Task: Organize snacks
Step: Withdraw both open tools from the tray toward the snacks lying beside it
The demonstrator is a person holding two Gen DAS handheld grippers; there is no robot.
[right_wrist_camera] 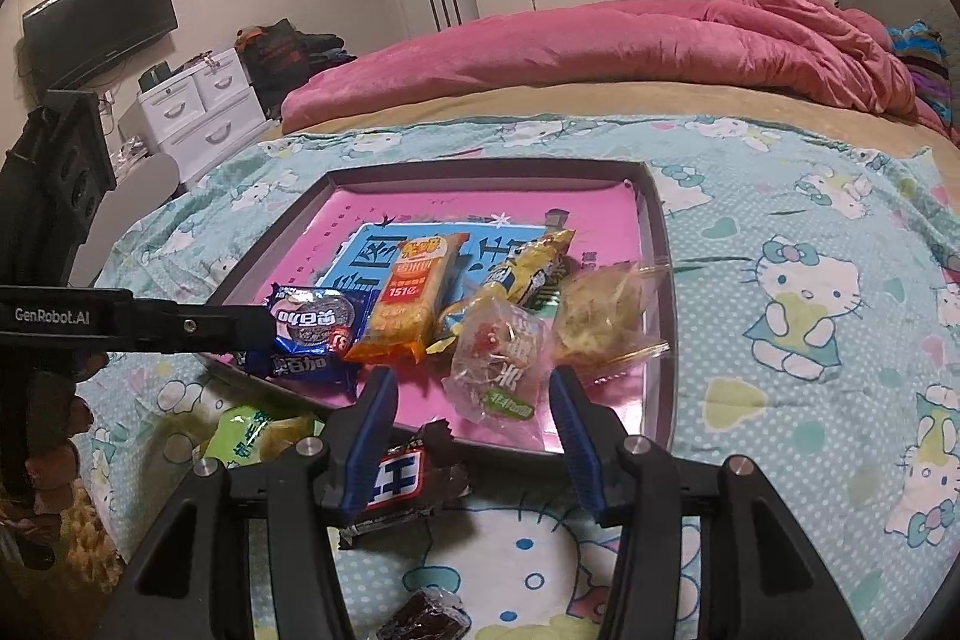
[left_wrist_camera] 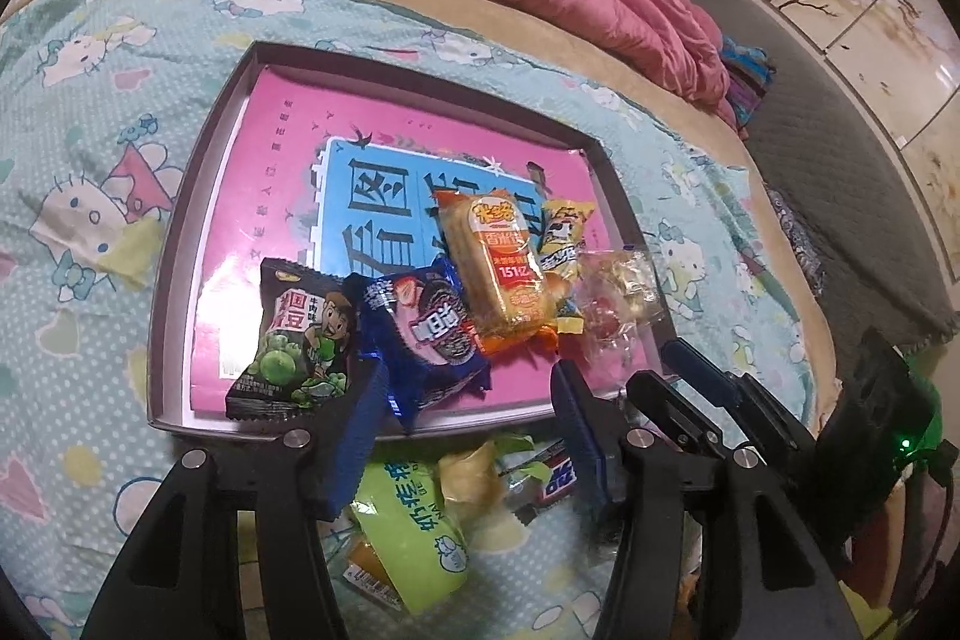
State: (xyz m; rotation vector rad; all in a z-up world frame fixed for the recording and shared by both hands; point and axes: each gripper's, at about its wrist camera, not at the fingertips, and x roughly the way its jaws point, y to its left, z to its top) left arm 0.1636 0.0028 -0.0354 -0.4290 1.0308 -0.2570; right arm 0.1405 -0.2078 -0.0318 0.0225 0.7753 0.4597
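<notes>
The snacks lie crowded in the lower part of a shallow tray (left_wrist_camera: 180,244) with a pink printed sheet on its floor, resting on a cartoon-cat bedsheet (left_wrist_camera: 78,196). In the left wrist view a green-pea packet (left_wrist_camera: 294,340) sits at the lower left of the tray, a blue cookie packet (left_wrist_camera: 429,328) beside it, an orange rice-cracker packet (left_wrist_camera: 501,268) at centre, a yellow packet (left_wrist_camera: 561,238) and a clear-wrapped sweet (left_wrist_camera: 618,292) to the right.

The left gripper (left_wrist_camera: 474,436) points down at the tray's near edge, its jaws half open with nothing pressed between them — the left pad overlaps the blue packet's corner, but contact cannot be told. Below the jaws, on the bed outside the tray, lies a light-green packet (left_wrist_camera: 414,538), partly hidden by the gripper.

In the right wrist view the right gripper (right_wrist_camera: 471,436) also tilts down, jaws moderately apart and empty, the clear-wrapped sweet (right_wrist_camera: 501,370) lying between and just beyond the tips. A dark chocolate bar (right_wrist_camera: 402,484) sits half hidden behind its left jaw, and another dark piece (right_wrist_camera: 426,616) is cut off at the bottom edge. The left gripper's arm crosses in from the left of the frame. A pink quilt (right_wrist_camera: 600,46) lies at the back.
</notes>
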